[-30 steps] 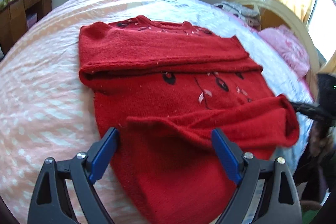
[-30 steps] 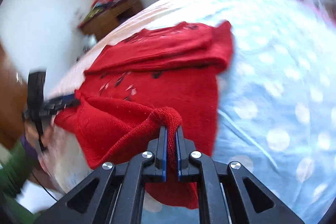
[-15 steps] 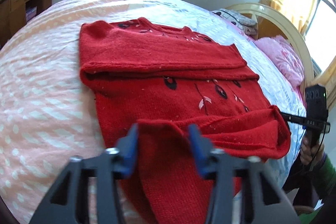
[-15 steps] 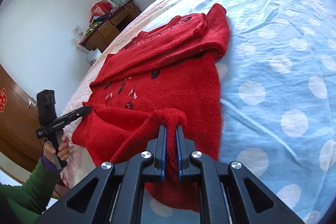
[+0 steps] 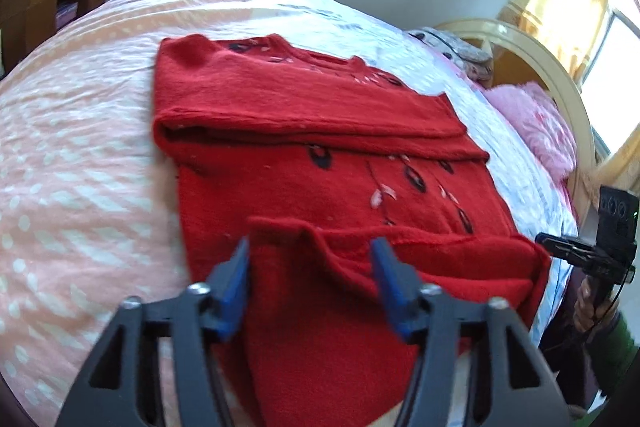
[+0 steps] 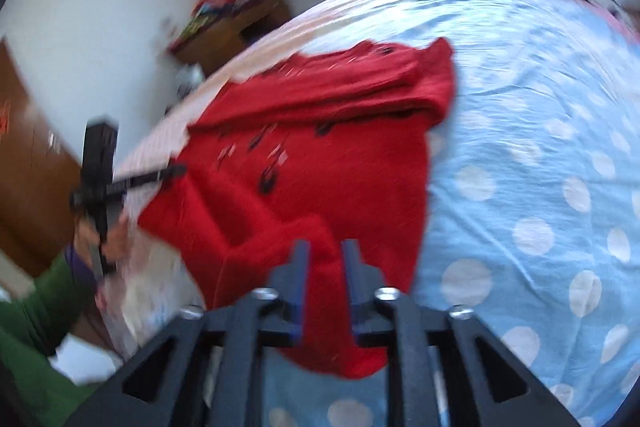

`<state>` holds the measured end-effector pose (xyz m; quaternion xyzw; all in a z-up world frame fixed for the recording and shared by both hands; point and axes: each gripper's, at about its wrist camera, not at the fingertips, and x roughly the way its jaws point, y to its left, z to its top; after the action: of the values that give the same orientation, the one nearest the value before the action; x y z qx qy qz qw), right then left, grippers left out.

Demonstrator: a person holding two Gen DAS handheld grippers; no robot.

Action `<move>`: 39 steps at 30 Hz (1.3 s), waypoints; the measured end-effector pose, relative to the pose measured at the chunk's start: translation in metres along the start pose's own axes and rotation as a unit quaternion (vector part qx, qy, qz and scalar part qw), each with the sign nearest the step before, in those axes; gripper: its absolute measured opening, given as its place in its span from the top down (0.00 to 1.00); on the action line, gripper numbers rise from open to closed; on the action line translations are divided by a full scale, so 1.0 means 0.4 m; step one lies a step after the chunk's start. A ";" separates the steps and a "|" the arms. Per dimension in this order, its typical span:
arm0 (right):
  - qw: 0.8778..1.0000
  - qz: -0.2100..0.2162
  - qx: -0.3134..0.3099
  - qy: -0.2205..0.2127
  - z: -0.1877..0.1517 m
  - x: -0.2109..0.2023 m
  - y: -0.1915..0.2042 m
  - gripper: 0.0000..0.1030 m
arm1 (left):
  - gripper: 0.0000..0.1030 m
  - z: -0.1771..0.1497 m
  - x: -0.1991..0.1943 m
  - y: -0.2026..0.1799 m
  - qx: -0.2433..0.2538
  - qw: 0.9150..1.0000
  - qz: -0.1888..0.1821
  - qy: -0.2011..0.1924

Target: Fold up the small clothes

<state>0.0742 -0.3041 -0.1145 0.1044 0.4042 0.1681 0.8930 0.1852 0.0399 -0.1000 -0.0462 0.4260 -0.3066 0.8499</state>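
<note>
**Near sleeve laid across sweater body, both tongs spread**

Left gripper (image 5: 310, 267): blue pads stood apart, straddling the raised near edge of the red sweater (image 5: 320, 179); no cloth pinched between them. Right gripper (image 6: 324, 267): jaws parted with a narrow gap, red knit visible between and beyond them, but no squeeze evident; frame blurred, so contact with the pads could not be confirmed.

Just ahead of both tongs lay the near sleeve (image 5: 440, 259), draped sideways over the lower body, presumably placed there to bring it inside the garment outline before the next fold. Further out from the tongs, the far sleeve (image 5: 300, 115) was already folded flat across the chest, near the neckline. The sweater rested on the bedspread (image 6: 540, 147), spotted blue on the right-hand side, pink on the left.

Judgement: both sleeves in; body fold not yet made. Open jaws suit a release.
</note>
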 end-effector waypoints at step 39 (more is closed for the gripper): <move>0.992 0.079 0.085 -0.046 0.022 -0.052 -0.064 0.90 | 0.87 -0.020 -0.027 0.032 -0.011 0.999 -0.039 -0.023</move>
<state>0.0735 -0.3362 -0.1027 0.2188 0.3660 0.1986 0.8825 0.1807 0.0577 -0.1020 -0.0789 0.4074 -0.3339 0.8463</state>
